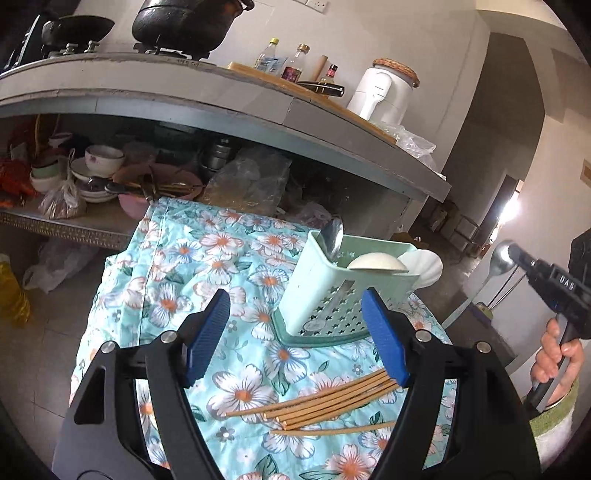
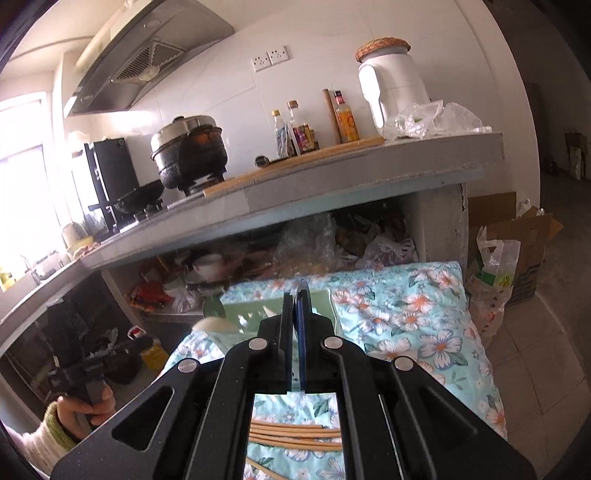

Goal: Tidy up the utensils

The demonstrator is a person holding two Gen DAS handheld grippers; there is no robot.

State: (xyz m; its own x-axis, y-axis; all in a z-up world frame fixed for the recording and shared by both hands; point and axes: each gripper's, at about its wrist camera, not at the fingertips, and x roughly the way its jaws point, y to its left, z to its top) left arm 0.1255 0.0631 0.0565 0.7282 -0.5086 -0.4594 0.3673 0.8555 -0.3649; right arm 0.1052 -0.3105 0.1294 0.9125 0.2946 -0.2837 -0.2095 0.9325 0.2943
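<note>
A pale green utensil holder [image 1: 325,295] stands on a floral cloth [image 1: 177,280]. It holds a metal spoon [image 1: 332,232] and a white ladle [image 1: 373,263], and a white scalloped spoon [image 1: 424,267] pokes out behind it. Several bamboo chopsticks [image 1: 325,406] lie on the cloth in front of it. My left gripper [image 1: 299,332] hovers open above the cloth with nothing between its blue pads; the right pad is over the chopstick ends. At the right, my right gripper [image 1: 517,256] is shut on a second metal spoon [image 1: 498,254] in the air. In the right wrist view its fingers [image 2: 297,295] are pressed together above the holder [image 2: 251,314] and chopsticks [image 2: 291,435].
Behind the cloth runs a concrete counter [image 1: 258,99] with a black pot [image 1: 184,22], bottles [image 1: 295,62] and a white appliance [image 1: 384,92]. The shelf under it is crowded with bowls [image 1: 103,158] and plastic bags. A cardboard box [image 2: 528,251] and bags stand on the floor at right.
</note>
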